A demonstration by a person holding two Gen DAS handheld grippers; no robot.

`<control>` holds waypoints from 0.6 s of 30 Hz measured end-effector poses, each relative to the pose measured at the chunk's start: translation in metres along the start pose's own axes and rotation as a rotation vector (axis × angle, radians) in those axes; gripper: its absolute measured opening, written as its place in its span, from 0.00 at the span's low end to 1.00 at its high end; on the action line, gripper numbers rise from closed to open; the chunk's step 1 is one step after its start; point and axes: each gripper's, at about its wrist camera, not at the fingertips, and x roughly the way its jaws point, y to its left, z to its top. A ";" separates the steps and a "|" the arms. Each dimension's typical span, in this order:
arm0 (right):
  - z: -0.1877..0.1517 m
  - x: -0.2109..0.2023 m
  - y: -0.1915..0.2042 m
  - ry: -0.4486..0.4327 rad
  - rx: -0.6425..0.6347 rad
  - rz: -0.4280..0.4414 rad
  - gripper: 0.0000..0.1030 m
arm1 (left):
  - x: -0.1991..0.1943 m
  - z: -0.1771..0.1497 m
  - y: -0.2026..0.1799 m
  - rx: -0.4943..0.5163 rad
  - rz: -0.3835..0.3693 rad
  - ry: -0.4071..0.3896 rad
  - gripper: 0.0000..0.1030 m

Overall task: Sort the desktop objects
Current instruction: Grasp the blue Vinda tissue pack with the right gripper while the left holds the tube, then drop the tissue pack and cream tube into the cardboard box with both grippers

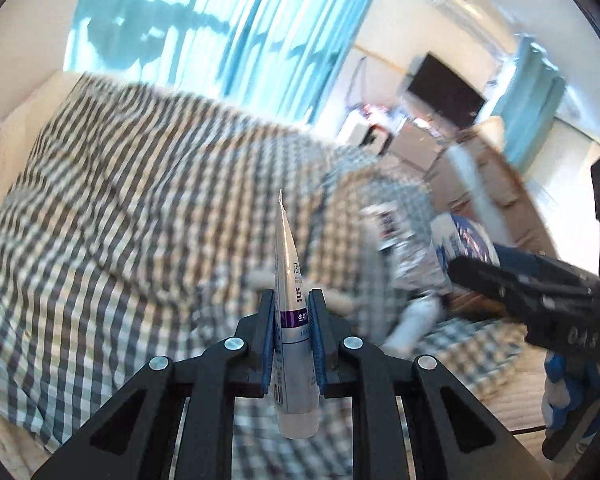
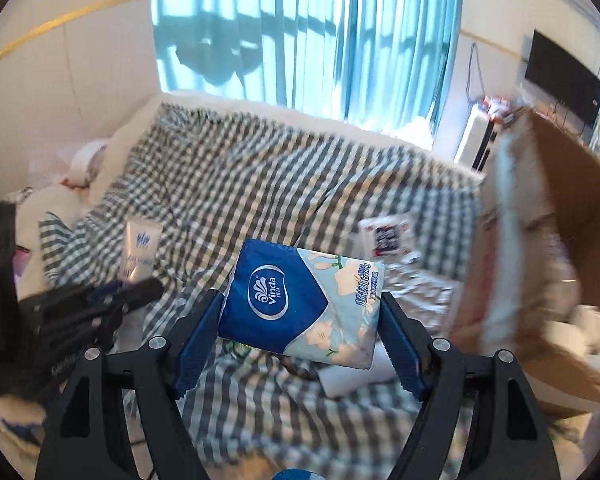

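My left gripper (image 1: 293, 300) is shut on a white tube with a purple band (image 1: 290, 264), held edge-on with its crimped end pointing away and its cap toward the camera. In the right wrist view this tube (image 2: 140, 246) sticks out of the left gripper (image 2: 148, 286) at the far left. My right gripper (image 2: 302, 298) is shut on a blue Vinda tissue pack (image 2: 296, 304), both blue pads pressing its short ends, lifted above the checked cloth (image 2: 260, 184). The left wrist view shows the same pack (image 1: 456, 236) in the right gripper (image 1: 472, 256), blurred.
An open cardboard box (image 2: 560, 200) stands at the right. A small printed card (image 2: 388, 236) and crinkled wrappers lie on the cloth beside it. A white object (image 2: 352, 376) lies under the lifted pack. Pillows and bags crowd the far left. Curtains hang behind.
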 end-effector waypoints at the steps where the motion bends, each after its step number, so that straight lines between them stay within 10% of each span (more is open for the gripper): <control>1: 0.000 -0.009 -0.004 -0.009 0.002 0.001 0.74 | -0.005 0.007 -0.011 0.020 -0.007 -0.013 0.16; 10: 0.005 -0.114 -0.092 -0.185 0.165 -0.083 0.74 | -0.039 0.059 -0.138 0.212 -0.149 -0.119 0.16; 18: 0.022 -0.126 -0.179 -0.205 0.328 -0.154 0.74 | 0.002 0.105 -0.251 0.240 -0.286 -0.138 0.16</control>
